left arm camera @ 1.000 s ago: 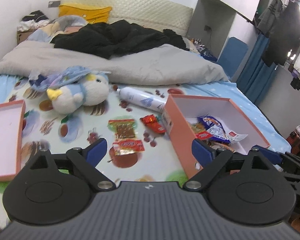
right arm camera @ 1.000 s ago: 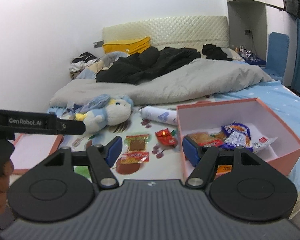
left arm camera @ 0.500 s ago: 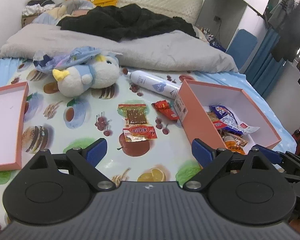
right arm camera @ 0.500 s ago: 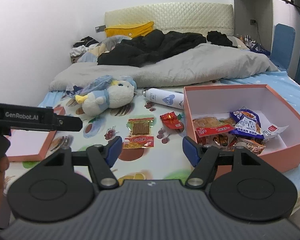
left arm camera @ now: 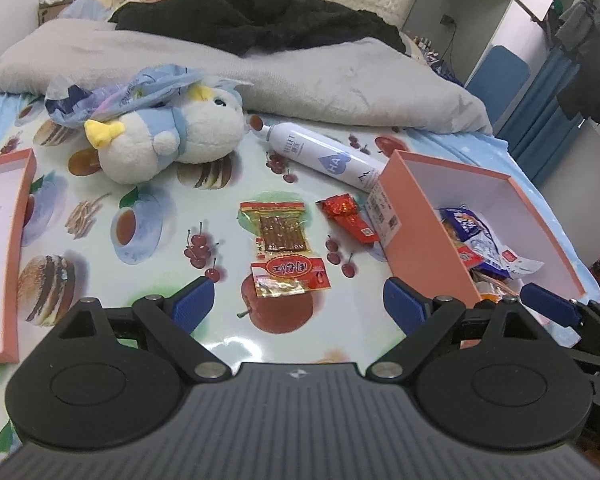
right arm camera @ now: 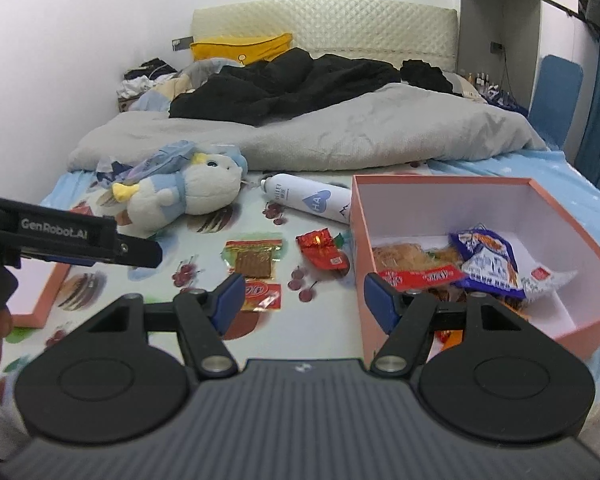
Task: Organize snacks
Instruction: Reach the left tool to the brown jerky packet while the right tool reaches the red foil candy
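Three snack packets lie on the fruit-print bed sheet: a clear packet of brown strips, a small red-labelled packet just below it, and a red foil packet beside the box. The open pink box on the right holds several snack packets, one blue. My left gripper is open and empty, just short of the small red-labelled packet. My right gripper is open and empty, near the box's left wall.
A plush bird and a white spray bottle lie behind the snacks. The pink box lid lies at the left. A grey duvet and black clothes fill the far bed. The left gripper's body crosses the right wrist view.
Both grippers have moved forward and tilted down toward the loose snacks; the snacks now look larger and closer. Both stay open. Nothing on the bed has moved.
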Demonstrator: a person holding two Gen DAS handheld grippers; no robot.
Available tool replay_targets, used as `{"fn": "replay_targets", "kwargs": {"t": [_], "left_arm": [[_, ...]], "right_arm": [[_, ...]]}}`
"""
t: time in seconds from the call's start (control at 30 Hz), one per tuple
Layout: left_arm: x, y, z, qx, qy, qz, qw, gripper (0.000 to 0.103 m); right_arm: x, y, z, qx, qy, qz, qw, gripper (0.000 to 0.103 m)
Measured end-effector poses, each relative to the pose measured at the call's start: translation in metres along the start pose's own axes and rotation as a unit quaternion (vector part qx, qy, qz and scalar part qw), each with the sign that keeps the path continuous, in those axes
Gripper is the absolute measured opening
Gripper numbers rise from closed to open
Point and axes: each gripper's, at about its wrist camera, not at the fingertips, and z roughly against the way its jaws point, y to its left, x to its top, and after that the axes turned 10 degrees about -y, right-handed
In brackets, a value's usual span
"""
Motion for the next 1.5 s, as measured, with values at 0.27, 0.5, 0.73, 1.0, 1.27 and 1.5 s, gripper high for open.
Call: {"fn": "replay_targets", "kwargs": {"t": [0.27, 0.5, 0.73, 1.0, 1.27, 1.5], "left_arm": [[0.011, 0.021, -0.057, -0.002, 0.015, 0.018, 0.9997, 0.094], [0.025, 0.041, -0.124, -0.005, 0.039, 0.031, 0.9987, 0.094], [0.033, 0.049, -0.191, -0.025, 0.066, 0.022, 0.9973, 0.092], [0.028, 0.043, -0.243, -0.031, 0.103, -0.007, 0.9941, 0.092], [0.024, 0.036, -0.265, -0.025, 0.121, -0.028, 0.9919, 0.094], [0.018, 0.020, -0.271, 0.022, 0.115, -0.061, 0.9912, 0.095]], "right_arm": [[0.002, 0.016, -0.050, 0.017, 0.010, 0.045, 0.999, 0.064], [-0.005, 0.031, -0.108, 0.015, 0.031, 0.094, 0.995, 0.063], [-0.027, 0.043, -0.168, -0.026, 0.077, 0.165, 0.983, 0.046], [-0.050, 0.049, -0.208, -0.063, 0.083, 0.241, 0.965, 0.039], [-0.068, 0.049, -0.226, -0.071, 0.101, 0.281, 0.952, 0.007], [-0.075, 0.052, -0.203, -0.062, 0.100, 0.280, 0.953, 0.004]]}}
